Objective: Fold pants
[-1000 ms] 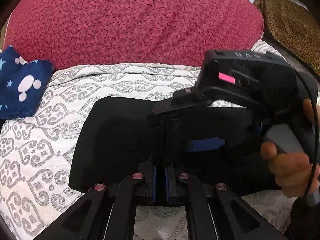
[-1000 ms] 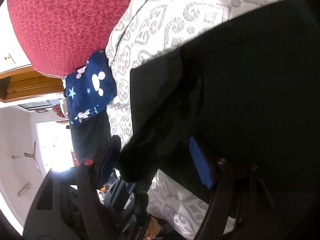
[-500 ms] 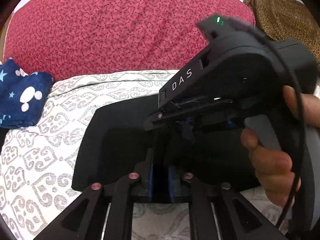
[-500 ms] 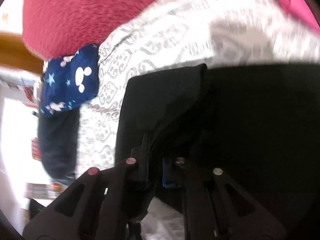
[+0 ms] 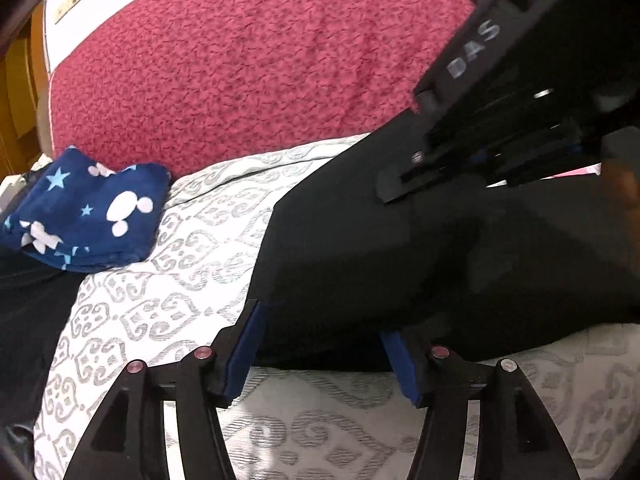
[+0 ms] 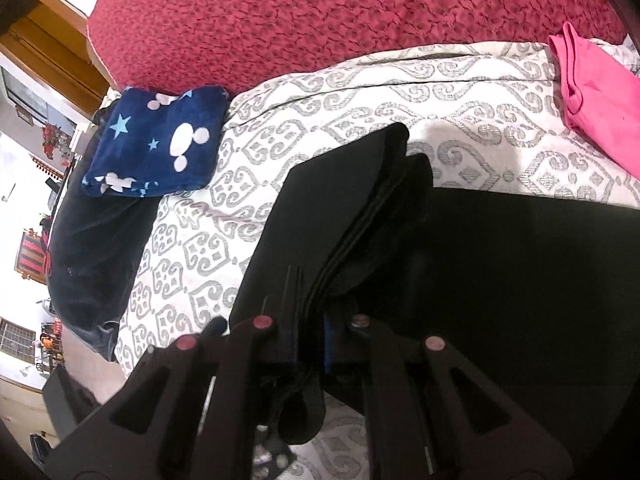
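Observation:
Black pants [image 5: 400,248] lie partly folded on the grey-patterned white bedcover [image 5: 180,280]. My left gripper [image 5: 320,332] hovers at their near edge. Its jaws are opening, and the blue pads [image 5: 244,352] stand wide apart, clear of the cloth edge lying between them. In the right wrist view my right gripper [image 6: 310,340] is shut on a layered fold of the pants [image 6: 360,208], which rises from the flat part. The left wrist view shows the right tool's black housing [image 5: 480,80] at the upper right, above the pants, with its fingertips hidden.
A big red textured cushion [image 6: 360,12] fills the back. A folded blue star-print cloth [image 6: 160,144] lies at the left on a dark garment [image 6: 92,240]. A pink garment [image 6: 600,108] lies at the far right. The bed's left edge drops off beside the dark garment.
My left gripper's jaws went from shut on the pants' edge to wide apart. My right gripper closed on a fold of the pants, rolled and rose with it.

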The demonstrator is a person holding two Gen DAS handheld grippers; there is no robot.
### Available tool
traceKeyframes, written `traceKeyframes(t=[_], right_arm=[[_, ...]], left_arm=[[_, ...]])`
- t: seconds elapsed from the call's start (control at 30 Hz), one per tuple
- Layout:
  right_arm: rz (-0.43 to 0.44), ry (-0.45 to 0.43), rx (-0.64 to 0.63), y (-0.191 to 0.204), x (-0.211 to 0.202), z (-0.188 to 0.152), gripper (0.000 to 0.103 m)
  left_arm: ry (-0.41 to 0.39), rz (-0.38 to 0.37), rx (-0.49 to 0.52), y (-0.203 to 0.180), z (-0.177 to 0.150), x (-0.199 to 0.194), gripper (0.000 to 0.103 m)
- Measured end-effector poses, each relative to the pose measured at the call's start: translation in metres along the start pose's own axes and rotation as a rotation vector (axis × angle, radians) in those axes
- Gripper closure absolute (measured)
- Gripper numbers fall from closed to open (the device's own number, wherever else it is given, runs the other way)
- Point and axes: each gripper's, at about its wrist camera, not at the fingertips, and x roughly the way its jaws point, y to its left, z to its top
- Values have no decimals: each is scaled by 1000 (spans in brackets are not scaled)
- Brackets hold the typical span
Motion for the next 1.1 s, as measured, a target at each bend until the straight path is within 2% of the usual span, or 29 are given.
traceKeyframes(t=[0.2, 0.37, 0.57, 0.67, 0.77, 0.9, 1.1], right_arm=[[-26, -23, -36, 8, -10, -3, 93], [-15, -38, -23, 6, -20, -3, 93], [-27, -61, -25, -24, -58, -3, 93], [-58, -66, -18, -38, -72, -4, 93], [-77, -84, -8, -51, -86, -5, 94], [-85, -96, 8, -68, -101, -8, 94], [-119, -97, 34, -96, -115, -14, 93]], left_arm=[[-16, -40, 25, -8, 0, -4, 41], [-20, -28, 46, -13, 0, -4, 39], [-9, -6, 45, -9, -1, 4, 37], [41, 23, 36, -9, -4, 13, 37], [48, 34, 29, -10, -7, 13, 37], [58, 82, 24, -8, -9, 15, 37], [75, 88, 18, -4, -11, 17, 36]])
